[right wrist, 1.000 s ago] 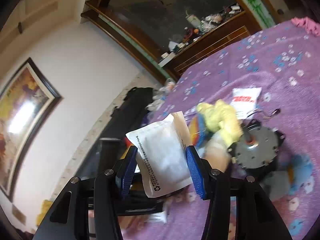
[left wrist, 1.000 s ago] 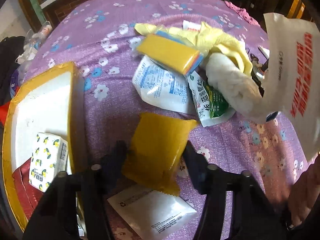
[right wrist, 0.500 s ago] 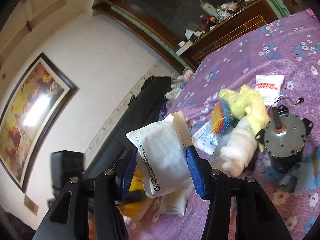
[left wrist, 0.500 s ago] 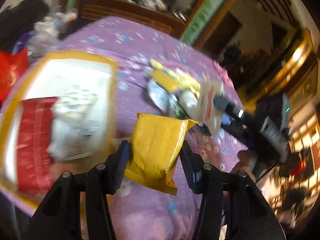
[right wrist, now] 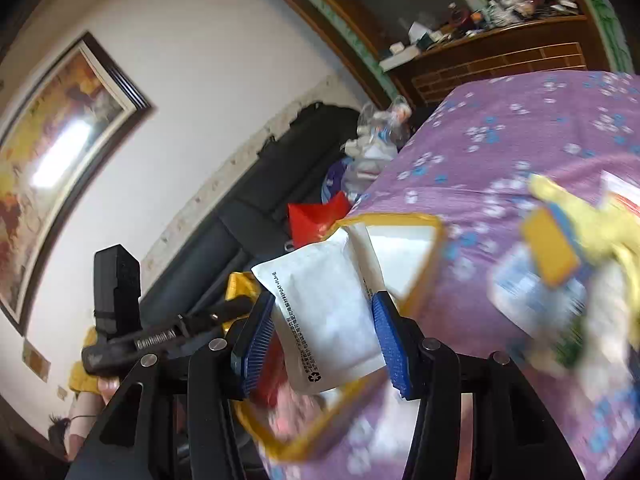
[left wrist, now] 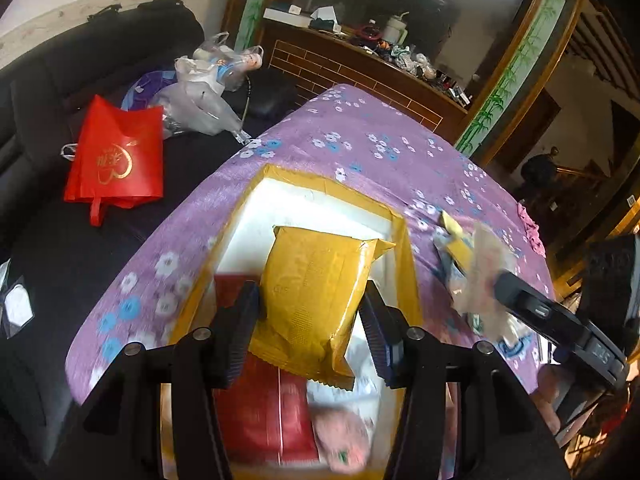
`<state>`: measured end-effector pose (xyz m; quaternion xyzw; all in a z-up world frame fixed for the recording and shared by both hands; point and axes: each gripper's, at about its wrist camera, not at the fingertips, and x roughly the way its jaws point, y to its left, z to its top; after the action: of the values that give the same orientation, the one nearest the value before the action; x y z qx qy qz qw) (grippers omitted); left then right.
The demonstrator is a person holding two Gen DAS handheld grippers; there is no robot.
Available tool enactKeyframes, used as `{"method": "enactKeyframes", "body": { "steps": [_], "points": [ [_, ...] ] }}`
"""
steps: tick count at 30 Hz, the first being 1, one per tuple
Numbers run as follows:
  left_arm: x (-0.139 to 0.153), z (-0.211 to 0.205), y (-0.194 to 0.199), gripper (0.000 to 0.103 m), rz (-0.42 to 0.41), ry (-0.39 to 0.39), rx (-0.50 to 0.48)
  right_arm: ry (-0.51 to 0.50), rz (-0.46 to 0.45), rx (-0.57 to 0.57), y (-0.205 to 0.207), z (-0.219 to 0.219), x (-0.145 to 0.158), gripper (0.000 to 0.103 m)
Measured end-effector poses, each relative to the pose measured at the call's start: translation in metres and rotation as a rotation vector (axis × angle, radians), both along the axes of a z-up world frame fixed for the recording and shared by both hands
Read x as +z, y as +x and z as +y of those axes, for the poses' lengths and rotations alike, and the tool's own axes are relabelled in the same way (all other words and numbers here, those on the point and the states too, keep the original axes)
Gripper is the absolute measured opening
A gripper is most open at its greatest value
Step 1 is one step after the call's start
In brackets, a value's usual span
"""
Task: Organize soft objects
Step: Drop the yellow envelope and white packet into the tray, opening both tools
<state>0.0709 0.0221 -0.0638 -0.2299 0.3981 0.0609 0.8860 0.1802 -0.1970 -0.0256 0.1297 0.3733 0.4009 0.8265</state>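
A purple floral cloth (left wrist: 360, 152) covered the worktop beside a dark sofa (left wrist: 48, 240). The left claw (left wrist: 312, 320) clamped a yellow packet (left wrist: 312, 292) above the yellow-rimmed box (left wrist: 408, 256); the right claw (right wrist: 324, 332) clamped a white pouch (right wrist: 324, 312), print unreadable.

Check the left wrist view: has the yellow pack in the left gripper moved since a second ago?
Yes. The yellow pack, clamped in the left gripper, was over the purple tablecloth beside the box; now it hangs over the yellow-rimmed box.
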Motion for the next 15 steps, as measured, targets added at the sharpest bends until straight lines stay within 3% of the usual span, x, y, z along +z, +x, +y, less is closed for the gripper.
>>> {"method": "enactKeyframes", "body": {
  "steps": [5, 8, 11, 15],
  "points": [
    [-0.024, 0.014, 0.039, 0.049, 0.081, 0.022, -0.002, -0.153, 0.0, -0.061, 0.048, 0.063, -0.017, 0.049],
    [-0.039, 0.016, 0.054, 0.049, 0.13, 0.033, 0.005, -0.119, 0.051, -0.1, 0.063, 0.077, -0.027, 0.05],
    [-0.047, 0.016, 0.059, 0.049, 0.145, 0.028, 0.008, -0.166, 0.013, -0.117, 0.06, 0.084, -0.025, 0.054],
    [-0.051, 0.026, 0.059, 0.051, 0.132, -0.057, 0.02, -0.155, 0.011, -0.122, 0.057, 0.086, -0.026, 0.061]
  ]
}}
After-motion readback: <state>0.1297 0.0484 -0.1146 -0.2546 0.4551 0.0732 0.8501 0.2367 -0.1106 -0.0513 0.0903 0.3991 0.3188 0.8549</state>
